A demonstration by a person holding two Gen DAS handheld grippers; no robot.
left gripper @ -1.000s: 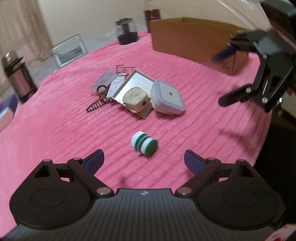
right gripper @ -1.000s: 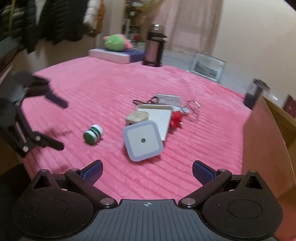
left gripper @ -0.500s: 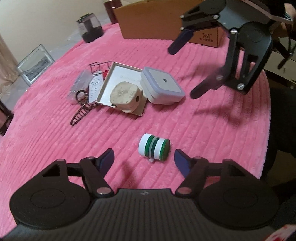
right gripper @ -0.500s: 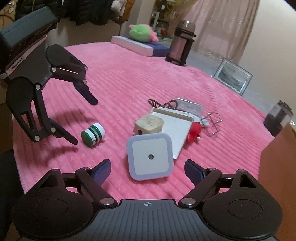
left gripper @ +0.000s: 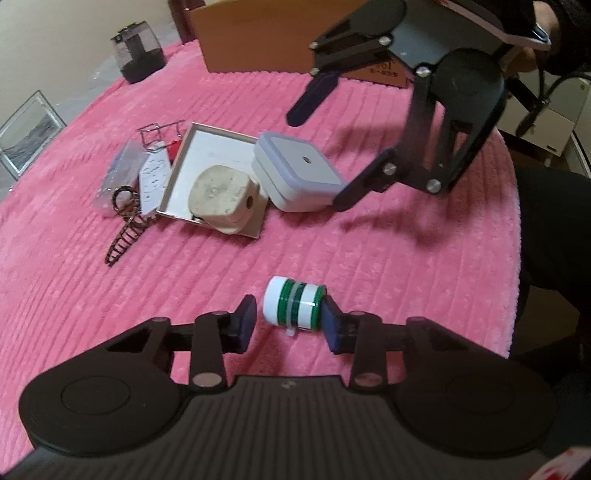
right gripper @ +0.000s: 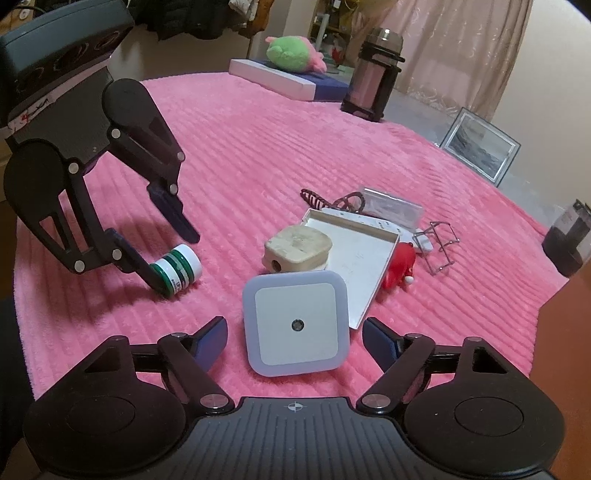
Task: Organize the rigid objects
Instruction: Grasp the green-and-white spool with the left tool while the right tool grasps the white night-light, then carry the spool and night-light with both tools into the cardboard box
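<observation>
On pink ribbed blanket point(right gripper: 258, 147), cardboard box point(left gripper: 258, 33) at edge.

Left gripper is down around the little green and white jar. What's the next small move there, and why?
Probably finish closing the left gripper. Its jaws have just been closing with the green and white jar lying on its side between them; one pad looks to touch the green cap end, but a gap remains at the white end. Lift only once both press.

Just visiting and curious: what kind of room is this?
Probably a room in a home, perhaps a bedroom: a pink plush cover over the surface, curtains behind, a stuffed toy, and a framed picture propped nearby.
</observation>
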